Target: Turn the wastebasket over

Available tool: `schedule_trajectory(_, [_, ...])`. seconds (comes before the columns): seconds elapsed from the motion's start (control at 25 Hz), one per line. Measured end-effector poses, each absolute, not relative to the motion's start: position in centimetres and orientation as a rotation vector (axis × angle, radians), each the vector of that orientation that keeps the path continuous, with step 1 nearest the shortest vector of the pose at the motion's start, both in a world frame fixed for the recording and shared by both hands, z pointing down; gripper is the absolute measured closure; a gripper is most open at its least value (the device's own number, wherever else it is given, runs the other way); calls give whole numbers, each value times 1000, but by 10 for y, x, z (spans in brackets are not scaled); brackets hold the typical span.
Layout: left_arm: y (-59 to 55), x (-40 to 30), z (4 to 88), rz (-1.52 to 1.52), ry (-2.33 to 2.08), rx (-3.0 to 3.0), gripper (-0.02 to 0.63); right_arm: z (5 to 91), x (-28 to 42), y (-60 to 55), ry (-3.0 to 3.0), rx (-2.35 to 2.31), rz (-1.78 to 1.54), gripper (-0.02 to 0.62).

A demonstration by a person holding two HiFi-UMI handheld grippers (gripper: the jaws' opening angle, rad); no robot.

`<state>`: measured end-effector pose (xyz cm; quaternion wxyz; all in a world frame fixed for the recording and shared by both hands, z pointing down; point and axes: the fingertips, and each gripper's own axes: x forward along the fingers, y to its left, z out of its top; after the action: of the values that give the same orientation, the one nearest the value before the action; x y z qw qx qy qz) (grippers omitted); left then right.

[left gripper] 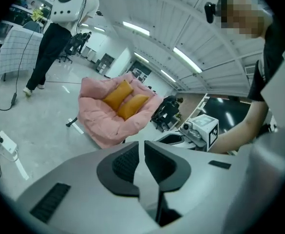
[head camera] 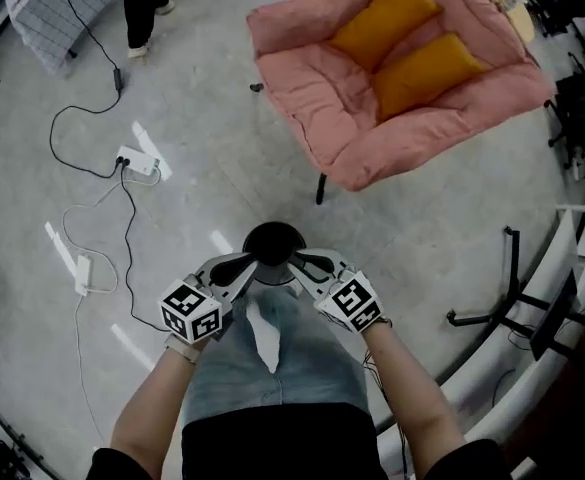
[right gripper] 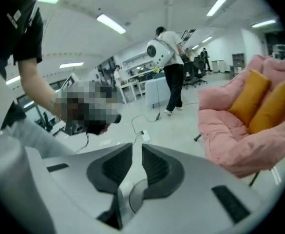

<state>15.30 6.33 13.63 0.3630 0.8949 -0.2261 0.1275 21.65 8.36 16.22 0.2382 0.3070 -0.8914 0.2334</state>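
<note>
Seen from straight above, the wastebasket is a dark round shape on the grey floor just ahead of my legs; I cannot tell which end is up. Both grippers hang close together over it, apart from it. My left gripper has its jaws a narrow slit apart with nothing between them. My right gripper also stands narrowly open and empty. The right gripper's marker cube shows in the left gripper view.
A pink padded chair with orange cushions stands ahead to the right. A power strip and cables lie on the floor at left. A person's legs are at the far left. A black stand and white rails are right.
</note>
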Motion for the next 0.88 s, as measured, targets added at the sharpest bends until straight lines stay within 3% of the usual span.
schedule_trajectory(0.16, [66,157,66,215,-569,2343,585,81,207,79,-2547,1017,722,583])
schedule_trajectory(0.88, [18,143,-220,-69,-445,2686,592,-220,189,43,-2788,1467,443,584])
